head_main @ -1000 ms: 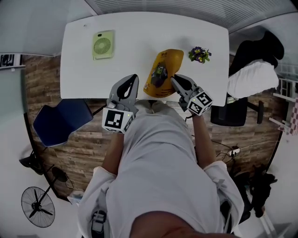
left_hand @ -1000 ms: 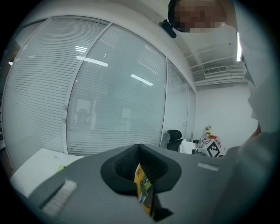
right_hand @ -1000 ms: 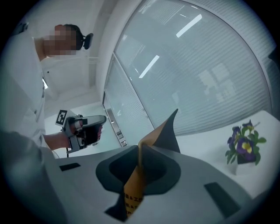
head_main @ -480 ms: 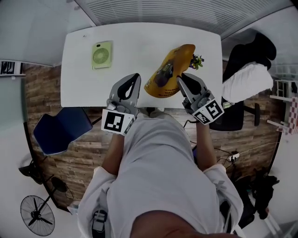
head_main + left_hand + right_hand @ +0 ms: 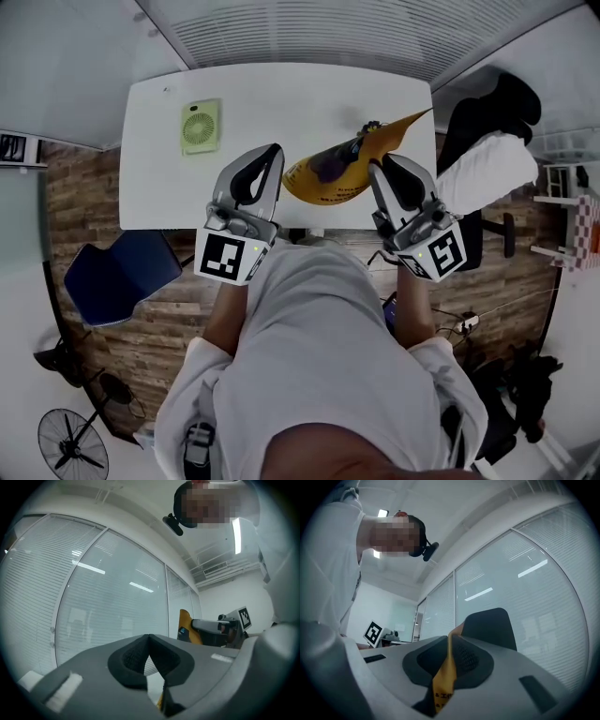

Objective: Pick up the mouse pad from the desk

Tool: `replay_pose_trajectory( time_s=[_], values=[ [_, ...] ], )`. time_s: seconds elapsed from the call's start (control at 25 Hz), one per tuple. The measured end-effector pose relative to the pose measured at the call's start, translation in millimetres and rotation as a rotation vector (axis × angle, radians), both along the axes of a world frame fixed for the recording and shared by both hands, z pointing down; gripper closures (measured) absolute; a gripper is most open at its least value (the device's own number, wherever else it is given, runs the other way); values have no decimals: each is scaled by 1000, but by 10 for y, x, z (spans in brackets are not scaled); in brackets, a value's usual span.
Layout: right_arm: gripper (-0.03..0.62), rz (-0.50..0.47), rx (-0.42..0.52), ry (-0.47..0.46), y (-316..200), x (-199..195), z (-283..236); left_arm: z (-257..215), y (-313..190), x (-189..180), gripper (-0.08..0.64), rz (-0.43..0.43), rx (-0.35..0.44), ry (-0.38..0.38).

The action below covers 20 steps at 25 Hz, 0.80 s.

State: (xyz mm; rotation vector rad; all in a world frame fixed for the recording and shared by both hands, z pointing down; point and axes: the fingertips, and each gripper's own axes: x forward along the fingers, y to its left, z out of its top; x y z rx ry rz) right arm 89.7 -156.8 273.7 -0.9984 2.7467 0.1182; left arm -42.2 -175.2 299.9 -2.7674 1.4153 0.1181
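The yellow mouse pad (image 5: 342, 167) with a dark print hangs above the white desk (image 5: 281, 98), tilted so one corner points up to the right. My right gripper (image 5: 382, 171) is shut on its near right edge. In the right gripper view the pad's yellow edge (image 5: 444, 677) runs between the dark pads (image 5: 464, 660). My left gripper (image 5: 269, 155) is shut just left of the pad, apart from it. The left gripper view shows its jaw tips (image 5: 149, 639) meeting with nothing between them, and the pad (image 5: 184, 626) off to the right.
A green desk fan (image 5: 200, 127) lies at the desk's back left. A small flower pot (image 5: 372, 125) peeks out behind the pad. Left of the desk stands a blue chair (image 5: 122, 262), and to its right a black chair with white cloth (image 5: 487, 164).
Both grippers have risen. The mouse pad has come up off the desk with the right gripper and tipped from lying flat to nearly edge-on.
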Motion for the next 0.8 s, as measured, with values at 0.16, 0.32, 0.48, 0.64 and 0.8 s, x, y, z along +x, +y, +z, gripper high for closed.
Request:
replay_pose_trajectory(
  time_s=[0.16, 0.32, 0.48, 0.64, 0.8],
  values=[
    [552, 45, 33, 1, -63, 19, -225, -162, -47, -4, 566, 13, 21, 14],
    [552, 102, 67, 21, -151, 73, -380, -295, -113, 49, 566, 19, 49, -17],
    [551, 160, 84, 43, -237, 94, -481, -421, -193, 66, 566, 3, 60, -23],
    [552, 214, 76, 62, -251, 74, -510, -505, -144, 7, 566, -22, 74, -47],
    [554, 249, 60, 81, -313, 37, -443, -529, -145, -55, 566, -23, 93, -59]
  ],
)
